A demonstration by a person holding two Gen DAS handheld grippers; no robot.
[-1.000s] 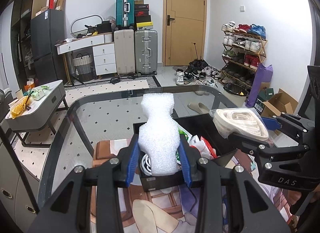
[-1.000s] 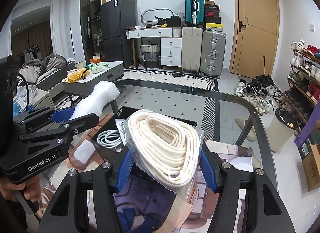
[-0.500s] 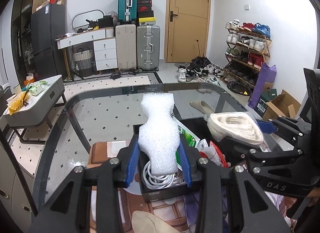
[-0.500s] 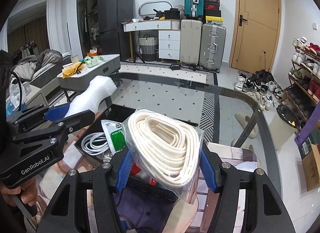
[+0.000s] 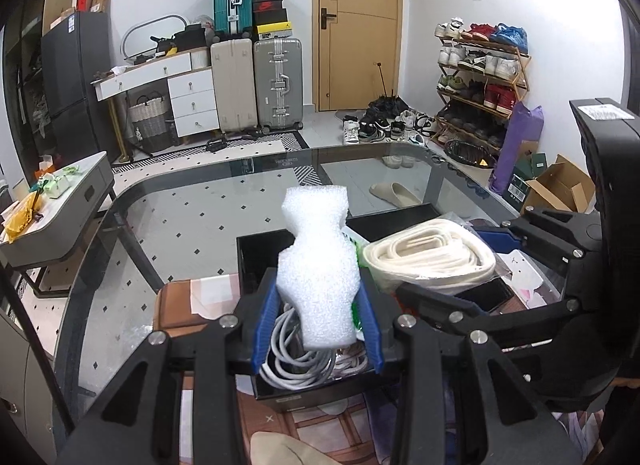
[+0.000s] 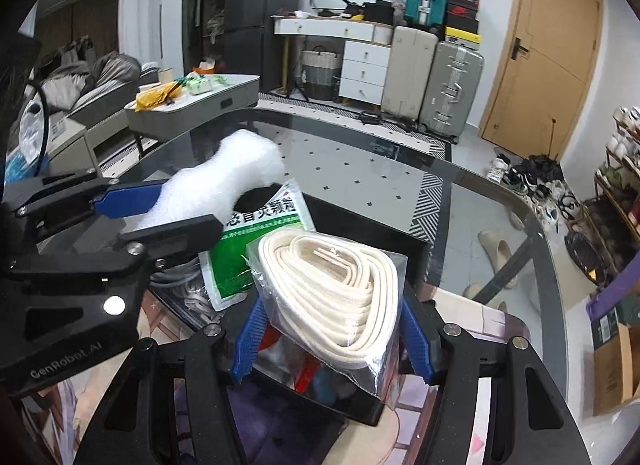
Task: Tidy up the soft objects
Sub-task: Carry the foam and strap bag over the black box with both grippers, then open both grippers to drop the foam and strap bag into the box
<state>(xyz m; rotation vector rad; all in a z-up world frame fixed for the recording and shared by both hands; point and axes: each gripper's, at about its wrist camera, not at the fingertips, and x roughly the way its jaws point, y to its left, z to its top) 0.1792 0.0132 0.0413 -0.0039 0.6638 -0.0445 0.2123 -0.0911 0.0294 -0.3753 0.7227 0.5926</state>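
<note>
Foam piece [image 5: 320, 277], white and waisted, sat clenched between the blue pads of the left gripper [image 5: 318, 329], standing up just above the near-left end of the black box [image 5: 256, 261]. Right gripper [image 6: 332, 335] gripped a clear bag of coiled cream rope [image 6: 332, 285], its pads pressing both sides of the bundle, held over the right part of that same box. Inside the box lay grey cables [image 5: 296, 361] directly under the foam, and a green-and-white packet [image 6: 256, 249] propped against the far side. The box rested on a printed mat [image 5: 332, 429] on the glass table [image 5: 208, 217].

By my reading, this was the placing step: both soft items were poised over the box, neither released. Next move looked to call for lowering each into free space, foam beside the cables, rope bag clear of the packet, then opening the jaws.

Writing: "GenRobot.AI" on the left gripper's body in the right wrist view; Chinese characters on the packet, too partial to read.
</note>
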